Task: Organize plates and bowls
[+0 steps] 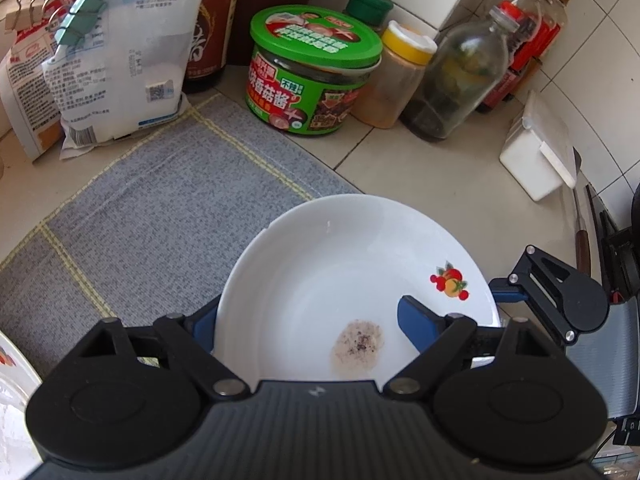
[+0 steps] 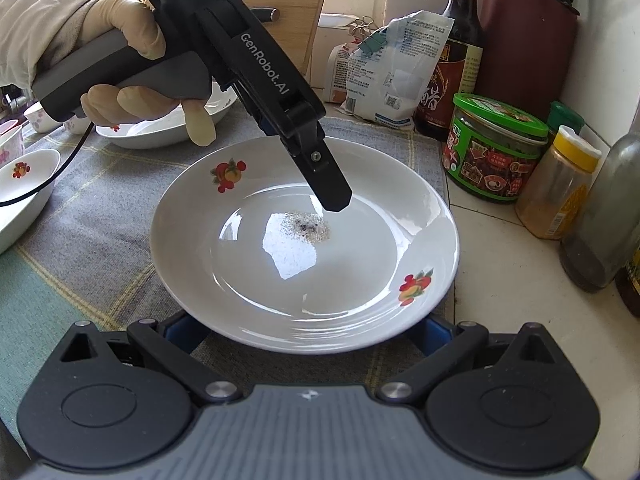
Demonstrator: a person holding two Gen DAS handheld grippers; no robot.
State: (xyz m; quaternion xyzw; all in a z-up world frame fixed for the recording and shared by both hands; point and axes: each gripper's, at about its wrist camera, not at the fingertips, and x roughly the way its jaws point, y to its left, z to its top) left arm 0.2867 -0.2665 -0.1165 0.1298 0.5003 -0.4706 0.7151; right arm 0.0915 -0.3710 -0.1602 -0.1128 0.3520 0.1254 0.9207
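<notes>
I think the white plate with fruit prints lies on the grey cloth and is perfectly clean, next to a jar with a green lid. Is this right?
Not quite. The plate is not clean: a speckled patch of residue sits near its middle, as the right wrist view shows. The rest holds: it lies on the grey cloth, next to the jar with a green lid.

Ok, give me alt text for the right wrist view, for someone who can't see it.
A white plate with fruit decals and a speckled residue sits on a grey cloth. The left gripper, held by a gloved hand, dips over the plate's centre; jars and bottles stand right.
</notes>
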